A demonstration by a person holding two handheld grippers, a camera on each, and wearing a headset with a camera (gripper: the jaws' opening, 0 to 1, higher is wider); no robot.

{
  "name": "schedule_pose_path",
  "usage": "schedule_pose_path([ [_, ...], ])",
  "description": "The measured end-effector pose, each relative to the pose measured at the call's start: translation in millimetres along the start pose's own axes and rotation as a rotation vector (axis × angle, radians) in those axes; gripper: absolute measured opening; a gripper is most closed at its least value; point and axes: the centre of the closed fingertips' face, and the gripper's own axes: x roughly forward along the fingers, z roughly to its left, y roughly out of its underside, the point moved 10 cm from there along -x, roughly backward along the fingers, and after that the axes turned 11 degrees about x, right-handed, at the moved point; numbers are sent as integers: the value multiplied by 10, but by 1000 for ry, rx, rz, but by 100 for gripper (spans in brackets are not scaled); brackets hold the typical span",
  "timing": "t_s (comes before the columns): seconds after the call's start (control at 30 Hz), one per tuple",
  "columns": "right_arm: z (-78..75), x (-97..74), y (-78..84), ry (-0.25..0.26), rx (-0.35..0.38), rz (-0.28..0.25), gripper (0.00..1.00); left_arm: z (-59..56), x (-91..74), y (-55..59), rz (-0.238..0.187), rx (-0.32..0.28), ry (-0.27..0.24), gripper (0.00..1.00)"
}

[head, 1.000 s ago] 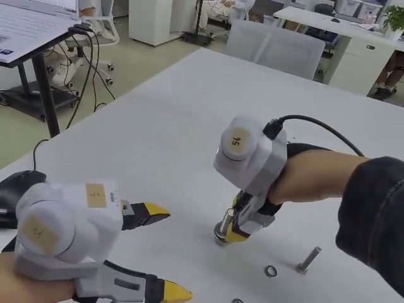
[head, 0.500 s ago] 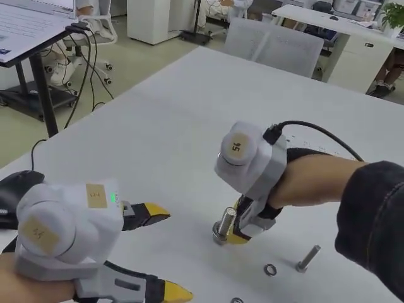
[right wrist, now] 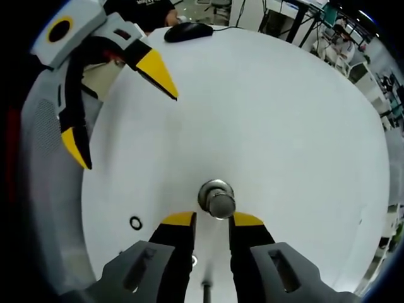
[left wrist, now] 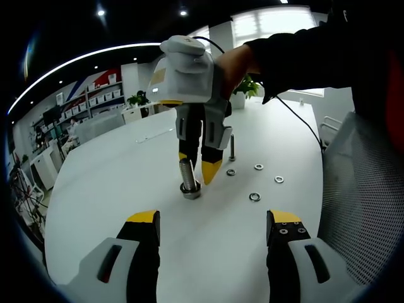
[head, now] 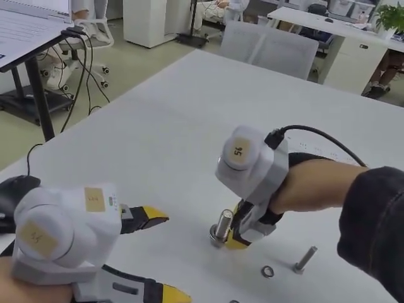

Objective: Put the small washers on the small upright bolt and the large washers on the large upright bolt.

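The large bolt stands upright on its head on the white table. My right gripper points down beside it. Its jaws are a narrow gap apart, with the bolt just ahead of the tips and not pinched. The small bolt stands to its right. Several small washers lie flat on the table nearby; one washer is closest to me. My left gripper is wide open and holds nothing, a short way left of the large bolt.
A black mouse lies at the table's left edge. A desk with a laptop and hanging cables stands off to the left. A grey chair sits at the far edge. The far half of the table is bare.
The large bolt leaned against the right gripper's tips a second ago; it now stands straight and free. The right gripper has risen slightly. The left gripper stays open in place.
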Motion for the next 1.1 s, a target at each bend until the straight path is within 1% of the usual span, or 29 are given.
schedule_pose_path([
  [0.2, 3, -55, 73, 10, 15, -10, 22, 0, 12, -25, 2, 7, 7, 68],
  [0.37, 48, -137, 122, 24, 24, -32, 23, 1, 19, -54, 1, 16, 14, 68],
  [0.53, 79, -161, 178, 32, 37, -41, 23, -3, 24, -80, -1, 26, 20, 68],
  [0.83, 193, -231, 257, 24, 76, -79, 23, -21, 21, -109, -4, 39, 29, 68],
  [1.1, 306, -330, 328, 30, 99, -114, 23, -71, 34, -141, 1, 55, 57, 68],
])
